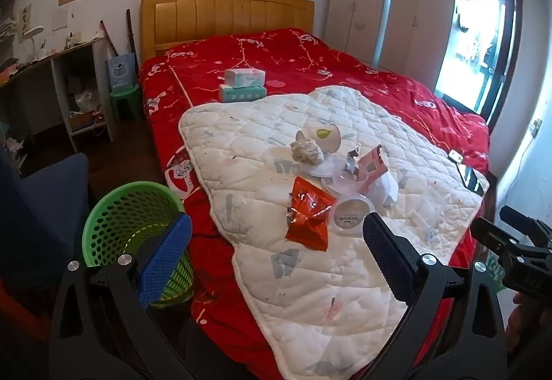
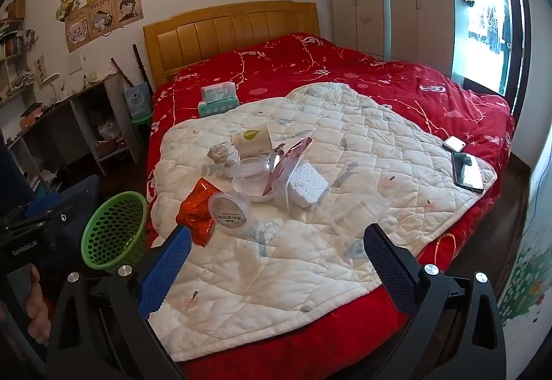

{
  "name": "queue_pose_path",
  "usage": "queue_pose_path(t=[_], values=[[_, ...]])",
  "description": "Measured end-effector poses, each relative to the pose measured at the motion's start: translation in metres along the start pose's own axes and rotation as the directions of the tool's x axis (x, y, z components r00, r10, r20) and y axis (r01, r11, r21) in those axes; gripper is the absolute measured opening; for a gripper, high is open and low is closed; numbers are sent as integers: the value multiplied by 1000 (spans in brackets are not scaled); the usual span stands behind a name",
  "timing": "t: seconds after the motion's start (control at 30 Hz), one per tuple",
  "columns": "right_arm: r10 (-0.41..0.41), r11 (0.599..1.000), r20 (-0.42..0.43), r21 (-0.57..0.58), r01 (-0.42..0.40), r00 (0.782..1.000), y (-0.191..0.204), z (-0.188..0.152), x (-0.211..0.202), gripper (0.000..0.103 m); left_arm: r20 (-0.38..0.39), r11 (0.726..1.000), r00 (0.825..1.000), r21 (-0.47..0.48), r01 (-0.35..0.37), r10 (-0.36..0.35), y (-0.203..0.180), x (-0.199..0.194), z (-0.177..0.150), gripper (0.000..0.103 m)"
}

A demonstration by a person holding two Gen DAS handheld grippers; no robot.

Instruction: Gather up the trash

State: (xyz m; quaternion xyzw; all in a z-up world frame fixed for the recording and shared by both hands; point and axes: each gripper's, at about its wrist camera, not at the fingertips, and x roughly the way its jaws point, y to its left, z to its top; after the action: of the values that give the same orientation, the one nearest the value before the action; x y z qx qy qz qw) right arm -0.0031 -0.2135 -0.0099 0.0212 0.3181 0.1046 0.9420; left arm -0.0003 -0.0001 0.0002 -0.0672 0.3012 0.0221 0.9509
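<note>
Left gripper (image 1: 277, 255): blue-padded jaws spread fully, empty, touching nothing. Right gripper (image 2: 276, 257): likewise wide, empty. Crumpled orange-red foil wrapper (image 1: 307, 214) with other litter on white quilted pad (image 1: 345, 276). Green perforated plastic basket (image 1: 131, 217) beside the bed.

Trash (image 1: 307, 219) is heaped on a white quilt (image 1: 310, 276): red wrapper, tipped cup (image 1: 322, 136), lids; green basket (image 1: 138, 221) stands beside the bed.
</note>
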Motion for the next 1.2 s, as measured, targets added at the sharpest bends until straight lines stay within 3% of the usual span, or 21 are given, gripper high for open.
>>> queue_pose_path(t=[1.2], values=[[7, 1000, -7, -1, -7, 1000, 2, 3, 5, 97, -29, 1000, 1000, -29, -9, 8, 2, 9, 1, 98]])
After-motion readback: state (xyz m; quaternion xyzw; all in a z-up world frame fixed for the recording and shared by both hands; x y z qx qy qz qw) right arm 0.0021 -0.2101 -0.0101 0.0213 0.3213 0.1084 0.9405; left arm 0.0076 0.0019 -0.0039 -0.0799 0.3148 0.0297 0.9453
